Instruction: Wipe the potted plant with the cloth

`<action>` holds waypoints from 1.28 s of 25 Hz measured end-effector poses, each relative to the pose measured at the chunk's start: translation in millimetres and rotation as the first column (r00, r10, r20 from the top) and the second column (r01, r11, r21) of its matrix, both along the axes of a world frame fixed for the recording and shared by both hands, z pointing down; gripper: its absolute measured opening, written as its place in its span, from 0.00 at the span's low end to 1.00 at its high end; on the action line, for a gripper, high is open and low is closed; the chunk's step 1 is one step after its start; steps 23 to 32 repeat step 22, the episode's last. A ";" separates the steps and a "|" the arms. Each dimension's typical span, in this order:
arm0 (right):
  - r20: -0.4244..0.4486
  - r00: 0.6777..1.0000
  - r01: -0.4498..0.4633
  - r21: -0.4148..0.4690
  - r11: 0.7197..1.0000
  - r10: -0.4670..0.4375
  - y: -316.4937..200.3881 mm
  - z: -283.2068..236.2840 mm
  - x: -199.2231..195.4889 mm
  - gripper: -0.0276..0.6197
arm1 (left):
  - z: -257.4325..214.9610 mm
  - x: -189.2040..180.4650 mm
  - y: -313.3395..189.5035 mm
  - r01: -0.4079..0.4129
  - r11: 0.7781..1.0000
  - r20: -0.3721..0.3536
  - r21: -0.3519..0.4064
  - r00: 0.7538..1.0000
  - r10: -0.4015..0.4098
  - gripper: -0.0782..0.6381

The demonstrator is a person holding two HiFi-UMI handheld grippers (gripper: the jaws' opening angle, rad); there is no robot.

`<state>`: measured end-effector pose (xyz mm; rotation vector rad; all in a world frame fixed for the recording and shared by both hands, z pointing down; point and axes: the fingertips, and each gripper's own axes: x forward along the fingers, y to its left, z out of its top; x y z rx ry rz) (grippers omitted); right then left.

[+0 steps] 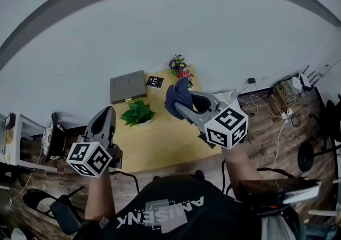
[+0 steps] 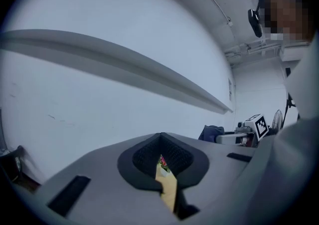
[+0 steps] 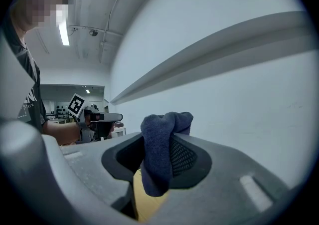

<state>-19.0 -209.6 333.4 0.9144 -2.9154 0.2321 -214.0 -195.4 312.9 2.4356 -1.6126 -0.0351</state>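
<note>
Right gripper (image 3: 155, 157): its fingers are clamping a wad of cloth and pointing roughly level, probably so the free end is facing the leaves.
Cloth (image 3: 160, 128): dark blue, soft and napped. It is bunching in thick folds above the fingertips while a short tail is hanging below. It is riding in the air over the surface, just right of the plant in the head view, and is not touching the leaves as far as that view shows.
Left gripper (image 2: 162, 159): its ribbed fingers are pressing together on nothing. It is hovering near the plant's left side, apart from it, perhaps waiting to steady the pot.
Plant (image 1: 138, 112): it is sitting mid-surface. Its broad, pointed green leaves are fanning out in a low rosette and mostly covering the pot.
Surface (image 1: 160, 146): pale yellow, flat and smooth.
Back edge: a flat grey box (image 1: 128, 86) and a small pot of flowers (image 1: 180, 67) are standing by the wall, out of the way.
Stage: wiping is seemingly not yet starting.
</note>
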 end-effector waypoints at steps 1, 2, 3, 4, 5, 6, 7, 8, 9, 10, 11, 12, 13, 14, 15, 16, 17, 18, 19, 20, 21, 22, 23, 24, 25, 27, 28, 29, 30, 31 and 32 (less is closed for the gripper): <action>0.000 1.000 0.001 -0.001 1.000 -0.001 1.3 0.3 0.2 0.25 | 1.9 -0.7 0.4 0.014 1.000 0.018 -0.008 1.000 -0.013 0.11; -0.002 1.000 -0.001 -0.001 1.000 0.001 1.9 0.9 0.3 0.25 | 4.2 -2.0 0.3 0.029 0.999 0.040 -0.015 0.999 -0.029 0.11; -0.006 1.000 -0.006 -0.001 1.000 0.006 1.8 1.8 0.5 0.25 | 6.6 -2.8 0.0 0.040 0.999 0.061 -0.019 0.997 -0.039 0.11; -0.012 1.000 -0.013 -0.002 1.000 0.013 1.1 2.8 0.6 0.25 | 8.4 -2.7 -0.4 0.042 0.999 0.073 -0.022 0.996 -0.041 0.11; -0.016 1.000 -0.018 -0.003 1.000 0.018 0.3 3.6 0.6 0.25 | 9.1 -1.8 -0.7 0.038 0.999 0.078 -0.023 0.996 -0.036 0.11; -0.018 1.000 -0.020 -0.004 1.000 0.020 -0.1 4.0 0.1 0.25 | 8.8 -0.4 -0.9 0.031 0.999 0.081 -0.021 0.996 -0.030 0.11; -0.017 1.000 -0.019 -0.006 1.000 0.019 -0.2 4.1 -0.5 0.25 | 7.9 1.1 -0.9 0.025 1.000 0.085 -0.017 0.996 -0.024 0.11; -0.014 1.000 -0.018 -0.007 1.000 0.018 0.1 4.2 -1.1 0.25 | 7.1 2.5 -0.8 0.020 1.000 0.091 -0.012 0.996 -0.019 0.11; -0.012 1.000 -0.017 -0.009 1.000 0.017 0.6 4.5 -1.6 0.25 | 6.5 3.7 -0.7 0.016 1.000 0.094 -0.009 0.995 -0.015 0.11; -0.011 1.000 -0.017 -0.010 1.000 0.017 1.1 4.9 -2.0 0.25 | 6.2 4.7 -0.4 0.011 1.000 0.090 -0.008 0.996 -0.011 0.11; -0.010 1.000 -0.017 -0.010 1.000 0.017 1.8 5.2 -2.3 0.25 | 6.1 5.5 0.0 0.008 1.000 0.083 -0.007 0.996 -0.007 0.11; -0.009 1.000 -0.016 -0.010 1.000 0.016 2.3 5.2 -2.6 0.25 | 5.9 6.1 0.5 0.005 1.000 0.078 -0.005 0.997 -0.005 0.11; -0.008 1.000 -0.016 -0.009 1.000 0.016 2.7 4.7 -2.9 0.25 | 5.7 6.9 1.0 0.003 1.000 0.078 -0.002 0.997 -0.002 0.11; -0.007 1.000 -0.016 -0.007 1.000 0.016 2.9 4.0 -3.0 0.25 | 5.8 8.0 1.6 -0.001 1.000 0.082 0.001 0.997 0.001 0.11; -0.007 1.000 -0.016 -0.006 1.000 0.016 3.2 3.4 -2.9 0.25 | 6.2 9.7 2.1 -0.006 1.000 0.087 0.001 0.996 0.006 0.11; -0.007 1.000 -0.018 -0.005 1.000 0.018 3.6 3.0 -2.4 0.25 | 6.7 11.9 2.6 -0.014 1.000 0.090 0.001 0.996 0.014 0.11; -0.007 1.000 -0.020 -0.005 1.000 0.020 4.0 2.8 -2.0 0.25 | 6.8 14.0 3.3 -0.021 1.000 0.091 0.002 0.996 0.021 0.11; -0.007 1.000 -0.021 -0.006 1.000 0.021 4.6 2.8 -1.7 0.25 | 6.6 15.6 4.4 -0.026 1.000 0.091 0.004 0.996 0.026 0.11; -0.007 1.000 -0.022 -0.007 1.000 0.022 5.3 3.1 -1.5 0.25 | 6.0 16.8 5.6 -0.029 1.000 0.089 0.007 0.996 0.028 0.11; -0.008 1.000 -0.023 -0.008 1.000 0.023 6.1 3.7 -1.2 0.25 | 5.2 17.7 6.9 -0.029 1.000 0.088 0.011 0.996 0.028 0.11; -0.009 1.000 -0.024 -0.010 1.000 0.024 6.9 4.3 -0.7 0.25 | 4.4 18.4 8.0 -0.028 1.000 0.086 0.015 0.996 0.026 0.11; -0.010 1.000 -0.026 -0.011 1.000 0.026 7.7 5.0 -0.3 0.25 | 3.6 19.0 9.2 -0.026 0.999 0.085 0.019 0.996 0.024 0.11; -0.010 1.000 -0.026 -0.011 1.000 0.026 7.7 5.0 -0.3 0.25 | 3.6 19.0 9.2 -0.026 0.999 0.085 0.019 0.996 0.024 0.11; -0.010 1.000 -0.026 -0.011 1.000 0.026 7.7 5.0 -0.3 0.25 | 3.6 19.0 9.2 -0.026 0.999 0.085 0.019 0.996 0.024 0.11; -0.010 1.000 -0.026 -0.011 1.000 0.026 7.7 5.0 -0.3 0.25 | 3.6 19.0 9.2 -0.026 0.999 0.085 0.019 0.996 0.024 0.11; -0.010 1.000 -0.026 -0.011 1.000 0.026 7.7 5.0 -0.3 0.25 | 3.6 19.0 9.2 -0.026 0.999 0.085 0.019 0.996 0.024 0.11; -0.010 1.000 -0.026 -0.011 1.000 0.026 7.7 5.0 -0.3 0.25 | 3.6 19.0 9.2 -0.026 0.999 0.085 0.019 0.996 0.024 0.11; -0.010 1.000 -0.026 -0.011 1.000 0.026 7.7 5.0 -0.3 0.25 | 3.6 19.0 9.2 -0.026 0.999 0.085 0.019 0.996 0.024 0.11; -0.010 1.000 -0.026 -0.011 1.000 0.026 7.7 5.0 -0.3 0.25 | 3.6 19.0 9.2 -0.026 0.999 0.085 0.019 0.996 0.024 0.11; -0.010 1.000 -0.026 -0.011 1.000 0.026 7.7 5.0 -0.3 0.25 | 3.6 19.0 9.2 -0.026 0.999 0.085 0.019 0.996 0.024 0.11; -0.010 1.000 -0.026 -0.011 1.000 0.026 7.7 5.0 -0.3 0.25 | 3.6 19.0 9.2 -0.026 0.999 0.085 0.019 0.996 0.024 0.11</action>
